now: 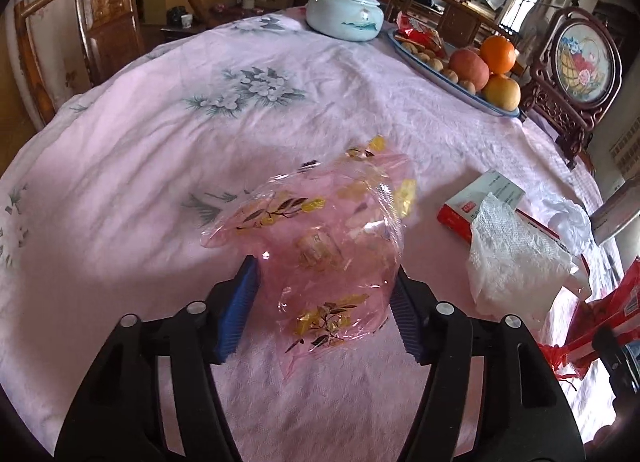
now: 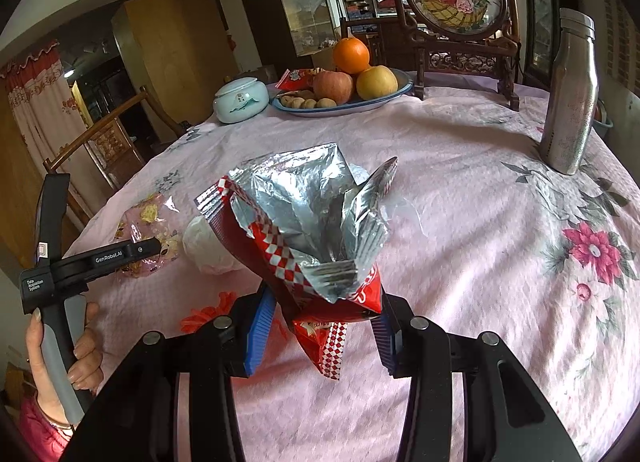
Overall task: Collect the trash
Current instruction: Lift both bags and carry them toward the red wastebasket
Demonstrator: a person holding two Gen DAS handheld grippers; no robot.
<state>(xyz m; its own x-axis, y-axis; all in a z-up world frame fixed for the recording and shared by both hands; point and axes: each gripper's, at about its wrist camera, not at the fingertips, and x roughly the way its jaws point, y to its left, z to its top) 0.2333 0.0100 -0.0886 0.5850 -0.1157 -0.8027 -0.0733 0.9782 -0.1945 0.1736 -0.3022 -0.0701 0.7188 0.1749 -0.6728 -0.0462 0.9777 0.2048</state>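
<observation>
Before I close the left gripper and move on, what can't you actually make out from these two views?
- Left wrist view: whether the left gripper pads press the pink cellophane wrapper; its clear film hides contact.
- Left wrist view: print on the red-and-white box, small and partly under a crumpled tissue.
- Right wrist view: the right gripper holds the red snack bag, whose foil hides the table behind it.

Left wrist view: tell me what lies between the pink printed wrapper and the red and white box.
Only bare pink tablecloth separates the pink wrapper from the red and white box; the crumpled white tissue lies on the box's nearer side. The left wrist view shows this.
</observation>
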